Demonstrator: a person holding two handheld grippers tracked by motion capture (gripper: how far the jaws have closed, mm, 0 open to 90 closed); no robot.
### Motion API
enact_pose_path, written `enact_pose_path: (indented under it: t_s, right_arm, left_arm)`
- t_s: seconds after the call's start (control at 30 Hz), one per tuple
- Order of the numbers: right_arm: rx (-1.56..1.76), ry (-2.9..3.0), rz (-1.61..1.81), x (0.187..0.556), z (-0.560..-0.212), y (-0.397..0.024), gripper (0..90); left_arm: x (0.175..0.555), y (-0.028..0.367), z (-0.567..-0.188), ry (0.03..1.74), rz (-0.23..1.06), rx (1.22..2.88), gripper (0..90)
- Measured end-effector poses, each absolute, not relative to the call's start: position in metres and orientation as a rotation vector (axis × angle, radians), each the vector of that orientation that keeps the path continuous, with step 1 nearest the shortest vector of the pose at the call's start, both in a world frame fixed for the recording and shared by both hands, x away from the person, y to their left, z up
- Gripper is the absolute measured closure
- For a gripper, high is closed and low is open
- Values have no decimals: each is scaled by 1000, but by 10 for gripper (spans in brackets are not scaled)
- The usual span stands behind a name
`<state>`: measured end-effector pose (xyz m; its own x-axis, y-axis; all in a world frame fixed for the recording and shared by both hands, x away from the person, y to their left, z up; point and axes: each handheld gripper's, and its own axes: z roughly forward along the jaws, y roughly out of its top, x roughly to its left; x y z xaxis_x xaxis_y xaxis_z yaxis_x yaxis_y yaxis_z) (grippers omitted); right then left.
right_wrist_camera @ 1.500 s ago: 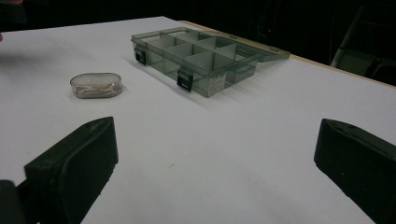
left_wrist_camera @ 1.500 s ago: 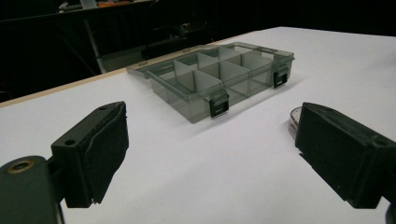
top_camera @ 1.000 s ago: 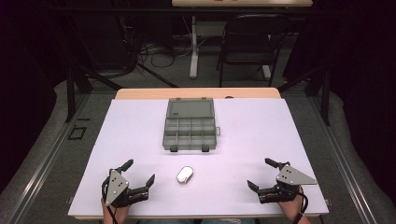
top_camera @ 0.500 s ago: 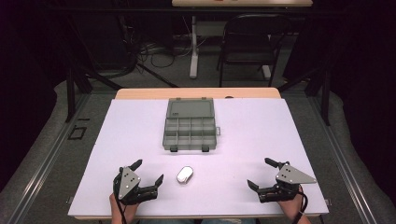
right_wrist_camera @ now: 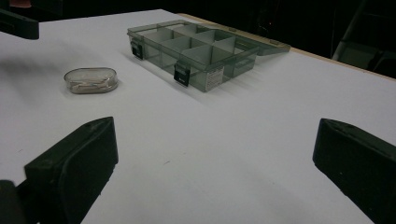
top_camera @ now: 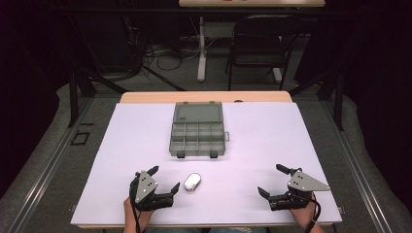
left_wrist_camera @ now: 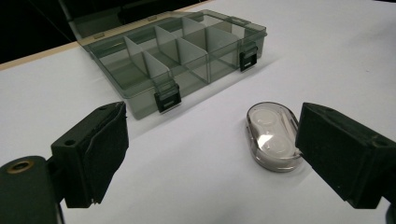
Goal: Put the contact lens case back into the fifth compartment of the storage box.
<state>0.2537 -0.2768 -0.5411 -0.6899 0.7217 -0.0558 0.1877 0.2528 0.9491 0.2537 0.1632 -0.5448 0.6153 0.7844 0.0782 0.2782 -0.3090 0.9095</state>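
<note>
One small clear case [top_camera: 192, 182] lies on the white worktop [top_camera: 272, 141], just beside the open left gripper [top_camera: 164, 179], w/ one grey box [top_camera: 197, 130] behind & the right gripper [top_camera: 273, 181] open too.

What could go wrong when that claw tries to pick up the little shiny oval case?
The left gripper is open, with the small clear case lying just off its right-hand jaw, not centred between the two. It might nudge the case away instead of pinching it. The case looks smooth and rounded, so it could slip out. The open organizer box sits just beyond, so a pushed case may bump it.
</note>
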Motion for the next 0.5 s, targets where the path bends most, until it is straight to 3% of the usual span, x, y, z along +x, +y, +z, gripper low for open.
enact_pose_path:
  t_s: [0.5]
  right_arm:
    - [835, 2071, 1425, 256, -543, -276, 0]
  left_arm:
    - [260, 139, -549, 877, 605, 1950, 96]
